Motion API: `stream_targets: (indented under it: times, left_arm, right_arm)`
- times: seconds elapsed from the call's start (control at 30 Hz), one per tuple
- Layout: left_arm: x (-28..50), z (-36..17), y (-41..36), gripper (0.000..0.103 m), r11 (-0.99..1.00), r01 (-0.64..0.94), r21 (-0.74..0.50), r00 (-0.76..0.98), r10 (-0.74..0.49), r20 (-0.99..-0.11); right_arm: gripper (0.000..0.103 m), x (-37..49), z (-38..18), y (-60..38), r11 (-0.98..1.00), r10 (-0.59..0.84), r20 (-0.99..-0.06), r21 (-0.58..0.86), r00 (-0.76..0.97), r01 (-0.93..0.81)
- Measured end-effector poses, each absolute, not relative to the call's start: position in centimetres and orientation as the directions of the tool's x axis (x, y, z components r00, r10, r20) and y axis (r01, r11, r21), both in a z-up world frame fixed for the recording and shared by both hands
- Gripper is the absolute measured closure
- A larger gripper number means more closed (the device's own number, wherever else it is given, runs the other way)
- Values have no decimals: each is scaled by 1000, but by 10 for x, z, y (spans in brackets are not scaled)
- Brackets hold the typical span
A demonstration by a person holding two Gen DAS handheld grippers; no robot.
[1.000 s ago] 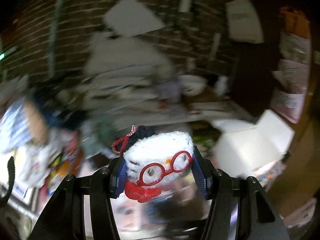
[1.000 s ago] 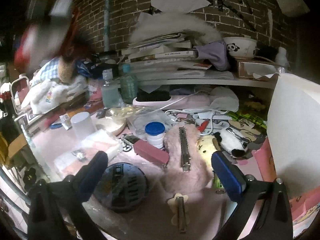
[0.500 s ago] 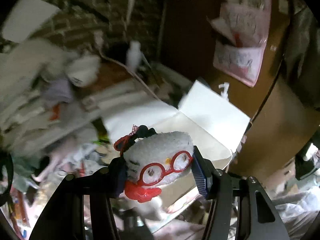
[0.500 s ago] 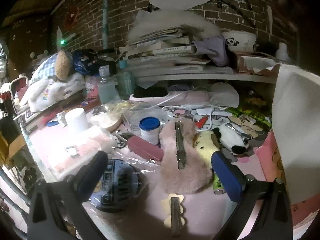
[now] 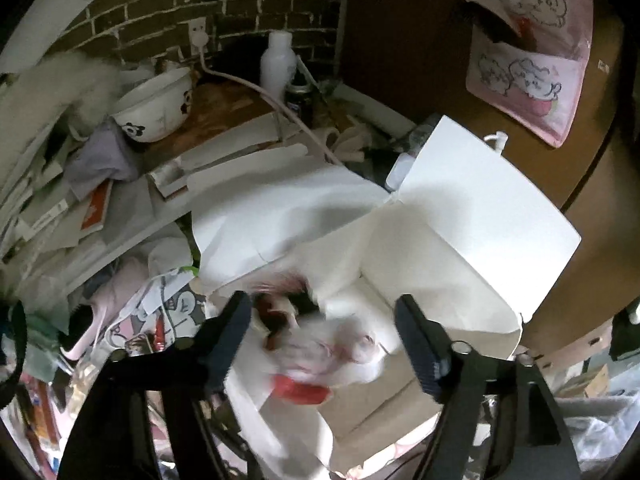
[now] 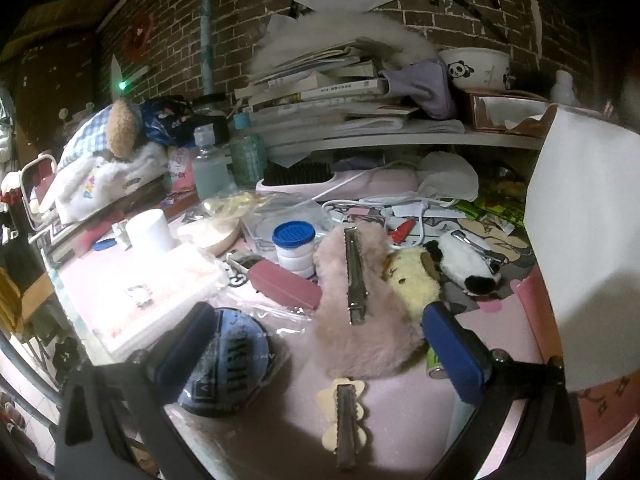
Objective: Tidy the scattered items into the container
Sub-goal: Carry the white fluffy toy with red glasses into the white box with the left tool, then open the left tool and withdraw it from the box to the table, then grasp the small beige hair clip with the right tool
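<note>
In the left wrist view my left gripper hangs over the open white cardboard box, its jaws opening. The white plush toy with red glasses is a blur between the fingers, free of the pads and dropping into the box. In the right wrist view my right gripper stands open and empty over the pink table. Just beyond it lie a pink fluffy hair clip, a cream flower clip, a yellow plush clip and a black-and-white plush clip. The box's white flap rises at the right.
A round blue tin, a maroon case, a blue-lidded jar, a white cup and bottles crowd the table. Stacked books and a panda bowl sit on the shelf behind.
My left gripper swung right from the cluttered shelf to above the white box, then spread its jaws; the plush toy left the pads and falls. The right gripper stayed still.
</note>
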State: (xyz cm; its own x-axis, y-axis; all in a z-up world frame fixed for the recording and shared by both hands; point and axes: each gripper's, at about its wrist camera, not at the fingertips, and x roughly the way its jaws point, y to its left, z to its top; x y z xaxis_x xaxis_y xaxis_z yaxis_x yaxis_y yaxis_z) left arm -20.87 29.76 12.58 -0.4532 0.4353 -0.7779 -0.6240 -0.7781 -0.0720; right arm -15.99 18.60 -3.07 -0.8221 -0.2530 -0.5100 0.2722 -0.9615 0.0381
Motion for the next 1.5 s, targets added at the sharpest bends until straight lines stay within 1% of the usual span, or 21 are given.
stream_targets:
  times: [0.03, 0.2, 0.23, 0.27, 0.33, 0.47, 0.57, 0.7, 0.77, 0.83, 0.93, 1.0, 1.07, 1.13, 1.2, 1.23, 1.3, 1.33, 1.4, 1.43, 1.5]
  left_arm:
    - [-208, 128, 295, 24, -778, -623, -80, -458, 445, -769]
    - [-190, 154, 272, 24, -791, -610, -52, -540, 463, -703]
    - [-183, 162, 262, 20, -798, -602, -36, -570, 461, -680]
    - [-175, 170, 250, 12, -811, -584, -17, -607, 451, -655]
    - [-160, 184, 226, 8, -841, -541, 19, -679, 424, -599]
    - [-136, 199, 169, 4, -896, -441, 54, -781, 353, -516]
    - [-119, 193, 123, 3, -938, -346, 36, -835, 290, -468]
    - [-102, 172, 71, 3, -971, -239, -2, -875, 216, -433]
    - [-95, 158, 52, 3, -983, -185, 7, -890, 165, -424]
    - [-92, 143, 39, 3, -987, -159, 17, -892, 136, -430]
    - [-80, 122, 28, 3, -988, -154, 1, -890, 138, -433]
    - [-72, 112, 21, 3, -987, -160, -16, -890, 152, -430]
    - [-69, 104, 20, 3, -984, -173, -38, -884, 172, -434]
    - [-66, 99, 23, 3, -983, -176, -50, -883, 180, -433]
    - [-63, 95, 30, 3, -982, -181, -57, -881, 187, -434]
    - [-63, 92, 32, 3, -981, -187, -58, -878, 194, -438]
    - [-65, 87, 35, 3, -981, -186, -57, -871, 191, -453]
    - [-68, 86, 34, 3, -981, -185, -55, -867, 189, -461]
    - [-70, 83, 37, 3, -982, -181, -55, -863, 186, -469]
    - [-70, 83, 38, 3, -981, -183, -59, -862, 189, -471]
    - [-72, 83, 39, 3, -980, -186, -68, -860, 196, -471]
  right_arm:
    - [0, -160, -31, 186, -962, -253, -510, 38, -822, 272]
    - [0, -160, -31, 187, -962, -253, -505, 38, -825, 271]
    - [0, -159, -31, 188, -961, -255, -501, 40, -827, 273]
    - [0, -158, -31, 189, -960, -259, -497, 42, -828, 275]
    - [0, -153, -30, 191, -957, -275, -485, 53, -830, 286]
    - [0, -140, -28, 195, -950, -305, -451, 77, -839, 304]
    - [0, -125, -27, 198, -950, -305, -419, 78, -855, 301]
    - [0, -101, -26, 206, -960, -279, -366, 77, -888, 270]
    - [0, -89, -26, 206, -963, -269, -329, 70, -905, 261]
    - [0, -81, -27, 203, -964, -262, -312, 44, -913, 262]
    - [2, -73, -33, 198, -973, -210, -313, -22, -926, 228]
    - [15, -72, -36, 198, -980, -175, -310, -36, -934, 195]
    - [17, -74, -39, 200, -980, -173, -318, -37, -932, 195]
    - [27, -79, -42, 202, -980, -175, -340, -27, -924, 196]
    - [42, -84, -45, 206, -979, -191, -365, 3, -911, 204]
    - [45, -86, -47, 208, -977, -201, -375, 16, -905, 211]
    - [55, -90, -51, 210, -977, -201, -396, 19, -896, 211]
    - [57, -91, -53, 209, -978, -197, -403, 12, -894, 210]
    - [70, -94, -56, 210, -976, -200, -422, 9, -884, 216]
    - [72, -96, -58, 210, -976, -202, -436, 10, -877, 219]
    - [78, -97, -59, 212, -975, -206, -432, 11, -878, 224]
